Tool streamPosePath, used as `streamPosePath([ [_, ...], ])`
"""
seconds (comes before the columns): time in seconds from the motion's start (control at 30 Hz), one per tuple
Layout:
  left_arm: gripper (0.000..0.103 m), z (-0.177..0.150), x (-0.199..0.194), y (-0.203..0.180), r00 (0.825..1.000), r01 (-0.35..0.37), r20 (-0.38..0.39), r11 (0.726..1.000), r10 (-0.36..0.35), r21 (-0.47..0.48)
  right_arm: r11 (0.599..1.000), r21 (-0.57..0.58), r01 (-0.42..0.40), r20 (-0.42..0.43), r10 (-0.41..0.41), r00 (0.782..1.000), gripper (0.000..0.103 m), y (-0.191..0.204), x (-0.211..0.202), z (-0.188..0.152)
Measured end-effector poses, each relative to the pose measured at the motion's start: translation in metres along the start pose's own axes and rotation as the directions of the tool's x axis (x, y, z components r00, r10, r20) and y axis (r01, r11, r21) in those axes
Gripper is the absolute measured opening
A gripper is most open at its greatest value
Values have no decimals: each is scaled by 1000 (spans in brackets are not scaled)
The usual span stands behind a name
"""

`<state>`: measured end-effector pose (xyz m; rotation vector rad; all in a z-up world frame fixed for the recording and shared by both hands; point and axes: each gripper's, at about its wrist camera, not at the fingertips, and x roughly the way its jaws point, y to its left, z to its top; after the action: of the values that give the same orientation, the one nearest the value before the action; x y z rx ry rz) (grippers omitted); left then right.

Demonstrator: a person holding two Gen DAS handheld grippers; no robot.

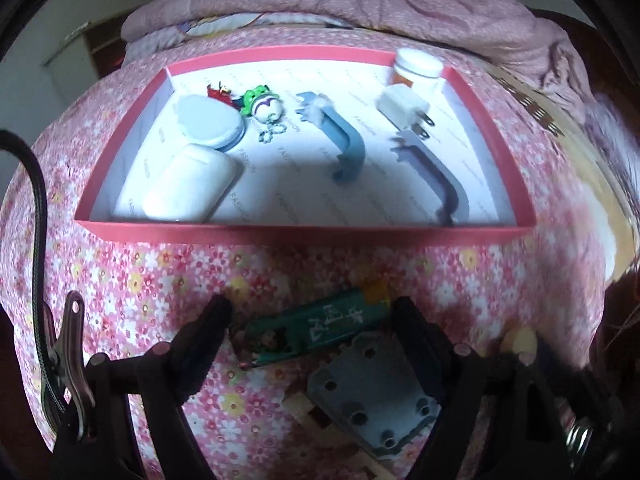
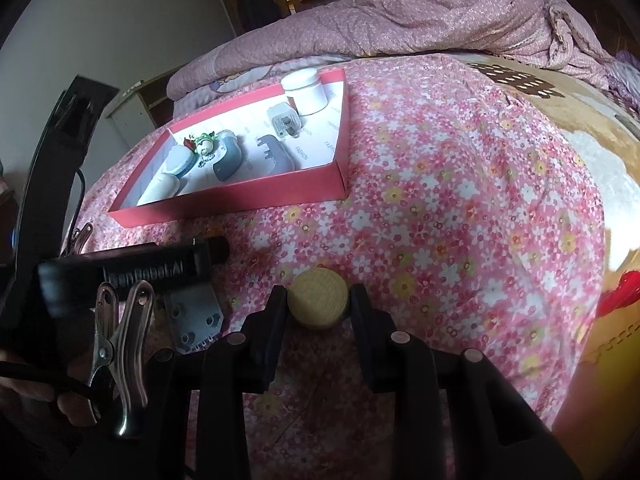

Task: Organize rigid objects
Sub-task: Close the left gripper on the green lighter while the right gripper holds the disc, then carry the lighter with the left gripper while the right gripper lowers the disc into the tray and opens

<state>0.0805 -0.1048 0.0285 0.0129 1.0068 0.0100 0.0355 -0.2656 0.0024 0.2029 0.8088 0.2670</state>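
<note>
Most of the sorting looks done: the pink box beyond both jaws already holds cases, clips, a plug, a jar and a keychain. Still out on the bed: the green lighter and grey plate, both sitting between the left gripper's widely spread jaws, not gripped. The right gripper is pinching a wooden knob, not boxed yet.

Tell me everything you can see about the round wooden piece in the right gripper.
The round wooden piece is a pale, light-yellow disc with visible grain, thick, with a rounded edge. The right gripper is shut on it, one black finger on each side. It sits low over the pink floral bedspread, outside the red box.
</note>
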Motion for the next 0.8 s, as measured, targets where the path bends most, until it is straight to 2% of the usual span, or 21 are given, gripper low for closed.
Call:
streamPosePath([
  [0.23, 85, -5, -9, 11, 1000, 18, 23, 999, -19, 34, 1000, -1, 2, 0, -2, 1000, 32, -1, 0, 0],
  [0.43, 85, -7, -26, 22, 996, 47, 73, 997, -52, 69, 999, -18, 30, -1, -30, 1000, 32, 4, 0, 0],
  [0.8, 85, -7, -45, 57, 989, 72, 123, 996, -78, 54, 999, -12, 45, 4, -45, 999, 32, 6, -2, 1],
])
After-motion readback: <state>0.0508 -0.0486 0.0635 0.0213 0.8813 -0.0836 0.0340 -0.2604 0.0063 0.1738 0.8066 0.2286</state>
